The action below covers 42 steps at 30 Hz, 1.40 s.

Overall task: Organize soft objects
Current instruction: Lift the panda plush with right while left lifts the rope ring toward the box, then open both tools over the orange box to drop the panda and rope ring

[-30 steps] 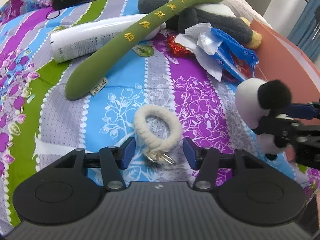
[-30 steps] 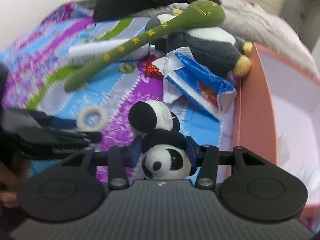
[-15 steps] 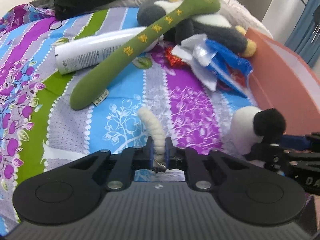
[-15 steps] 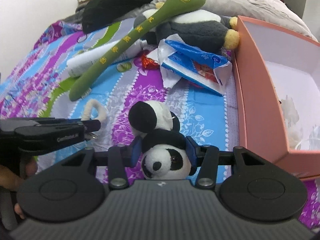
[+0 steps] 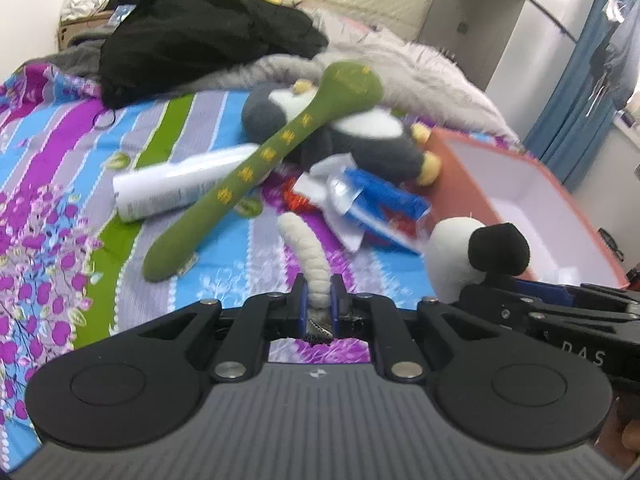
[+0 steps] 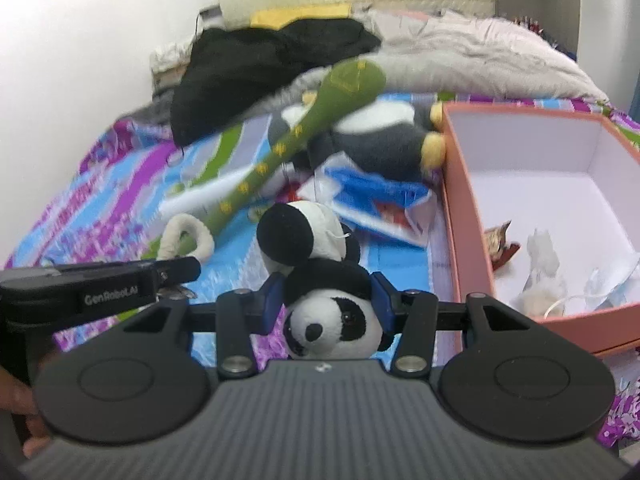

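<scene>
My left gripper (image 5: 319, 296) is shut on a cream rope ring (image 5: 306, 252) and holds it edge-on above the bedspread; the ring also shows in the right wrist view (image 6: 186, 240). My right gripper (image 6: 326, 300) is shut on a small panda plush (image 6: 320, 288), whose white and black body (image 5: 472, 256) shows at the right of the left wrist view. A long green plush stick (image 5: 264, 160) lies across a grey penguin plush (image 5: 360, 132). An open pink box (image 6: 560, 216) stands at the right.
A white tube (image 5: 180, 188) and a blue and white wrapper (image 5: 368, 200) lie on the flowered bedspread (image 5: 60, 208). Black clothing (image 5: 200, 40) and a grey blanket (image 5: 420, 68) are piled at the back. The box holds white scraps (image 6: 540, 280).
My left gripper closed on the rope ring and lifted it from the bed. Both grippers rose and tilted up, so more of the room and box is seen. The panda stays held.
</scene>
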Motion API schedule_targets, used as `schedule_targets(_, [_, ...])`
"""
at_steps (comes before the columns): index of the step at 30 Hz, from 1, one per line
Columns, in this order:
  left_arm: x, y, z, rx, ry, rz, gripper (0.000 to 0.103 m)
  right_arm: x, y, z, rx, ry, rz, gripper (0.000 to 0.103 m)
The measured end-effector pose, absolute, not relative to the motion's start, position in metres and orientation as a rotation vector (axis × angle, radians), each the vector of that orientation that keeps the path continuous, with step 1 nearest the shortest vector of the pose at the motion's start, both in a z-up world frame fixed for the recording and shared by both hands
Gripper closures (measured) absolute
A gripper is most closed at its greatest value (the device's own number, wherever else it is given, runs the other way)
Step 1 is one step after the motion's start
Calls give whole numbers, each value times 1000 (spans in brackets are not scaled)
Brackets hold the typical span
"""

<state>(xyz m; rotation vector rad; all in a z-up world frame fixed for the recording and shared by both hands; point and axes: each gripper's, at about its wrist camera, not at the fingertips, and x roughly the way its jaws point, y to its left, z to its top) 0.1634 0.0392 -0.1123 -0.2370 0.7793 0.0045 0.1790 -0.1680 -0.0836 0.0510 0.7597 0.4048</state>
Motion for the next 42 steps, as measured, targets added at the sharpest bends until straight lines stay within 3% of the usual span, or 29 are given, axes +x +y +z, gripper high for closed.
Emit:
schedule_targets(26, [178,-48,25,-169,534,-160,90,192,-256,29,84,469,292,53])
schedule_targets(42, [298,-154,8,-154,704,-372,90,293,-345,-14,89,740,130,53])
